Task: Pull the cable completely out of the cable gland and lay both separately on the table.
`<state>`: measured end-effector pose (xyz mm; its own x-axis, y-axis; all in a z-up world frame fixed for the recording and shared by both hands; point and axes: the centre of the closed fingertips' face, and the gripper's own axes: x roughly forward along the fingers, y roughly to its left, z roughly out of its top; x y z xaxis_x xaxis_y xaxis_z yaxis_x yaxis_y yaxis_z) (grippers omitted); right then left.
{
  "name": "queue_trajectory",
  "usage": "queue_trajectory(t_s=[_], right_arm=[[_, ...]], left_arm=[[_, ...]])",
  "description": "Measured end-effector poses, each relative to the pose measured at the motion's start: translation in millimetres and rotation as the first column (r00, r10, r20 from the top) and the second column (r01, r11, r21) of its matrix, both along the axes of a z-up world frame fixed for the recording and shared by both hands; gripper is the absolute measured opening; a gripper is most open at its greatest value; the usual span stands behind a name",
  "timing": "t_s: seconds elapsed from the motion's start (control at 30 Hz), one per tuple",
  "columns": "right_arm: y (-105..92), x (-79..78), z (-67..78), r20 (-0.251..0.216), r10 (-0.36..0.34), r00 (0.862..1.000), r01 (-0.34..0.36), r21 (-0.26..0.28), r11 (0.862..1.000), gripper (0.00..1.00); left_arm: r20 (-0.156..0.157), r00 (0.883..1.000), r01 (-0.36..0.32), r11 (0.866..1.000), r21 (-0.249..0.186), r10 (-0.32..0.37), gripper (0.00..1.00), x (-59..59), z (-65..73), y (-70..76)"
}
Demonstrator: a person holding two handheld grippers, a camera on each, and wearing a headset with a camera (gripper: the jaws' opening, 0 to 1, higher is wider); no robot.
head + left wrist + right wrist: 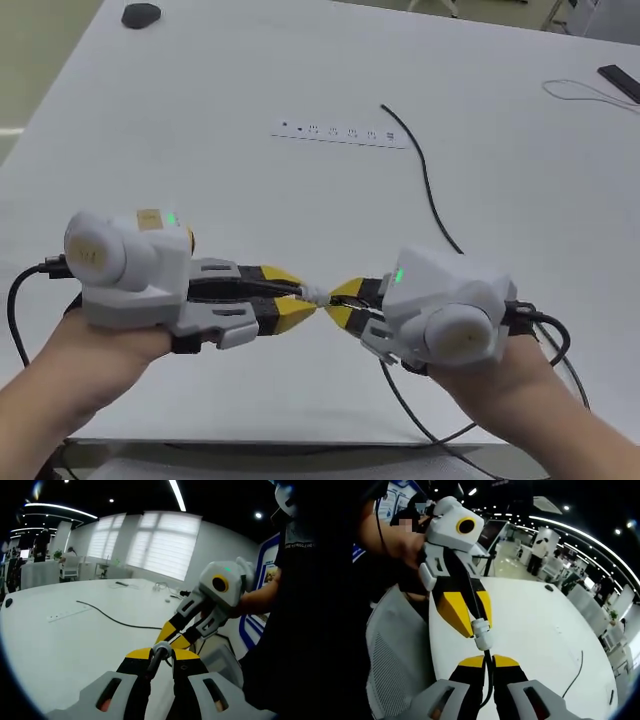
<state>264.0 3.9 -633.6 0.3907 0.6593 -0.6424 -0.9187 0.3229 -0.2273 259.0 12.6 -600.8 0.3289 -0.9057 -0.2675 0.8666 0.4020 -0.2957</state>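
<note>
Left gripper (161,659): yellow-tipped jaws closed on the small pale-grey plastic cable gland (482,633), held clear of the white table (200,100) near its front edge. Right gripper (488,661): tip to tip with the left, jaws clamped on the thin black cable (488,675) just beside the gland's mouth. Cable is in the gland; a black length runs back from it along the left gripper's body.

Head view: a hand (95,355) under the left gripper, another hand (505,385) under the right.

Farther out on the table: long white power strip (340,133), a black cord (425,180) curving from it toward the right gripper. Black computer mouse (141,14) at the far left.
</note>
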Motion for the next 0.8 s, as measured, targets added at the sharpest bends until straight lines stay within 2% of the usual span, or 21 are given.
queue_trajectory(t_s=[0.1, 0.17, 0.27, 0.33, 0.5, 0.8], right_arm=[[-2.8, -0.2, -1.1, -0.013, -0.016, 1.000, 0.017, 0.011, 1.000, 0.00], [-7.6, -0.3, -5.1, -0.046, -0.045, 0.998, 0.045, 0.016, 0.999, 0.00], [-16.6, 1.9, -9.5, -0.045, -0.071, 0.996, 0.072, 0.006, 0.997, 0.00], [-23.6, 4.1, -11.3, -0.075, -0.115, 0.991, 0.116, 0.019, 0.993, 0.00], [-38.1, 7.0, -18.5, -0.116, -0.169, 0.979, 0.172, 0.017, 0.985, 0.00], [-62.7, 4.1, -36.5, -0.151, -0.230, 0.962, 0.230, -0.016, 0.973, 0.00]], left_arm=[[0.002, 1.000, -0.001, 1.000, -0.002, 0.001, 0.15, -0.5, 0.6, 0.2], [0.000, 1.000, -0.002, 1.000, -0.004, 0.002, 0.15, -0.6, 0.6, 0.5], [0.002, 1.000, -0.003, 1.000, -0.007, 0.003, 0.15, -0.2, 1.7, 0.9], [0.005, 1.000, -0.004, 1.000, -0.006, 0.004, 0.15, 0.6, 2.1, 1.6], [0.008, 1.000, -0.004, 1.000, -0.007, 0.004, 0.15, 3.1, 3.2, 1.4], [0.006, 1.000, -0.003, 1.000, -0.001, 0.003, 0.15, 3.8, 1.5, 0.5]])
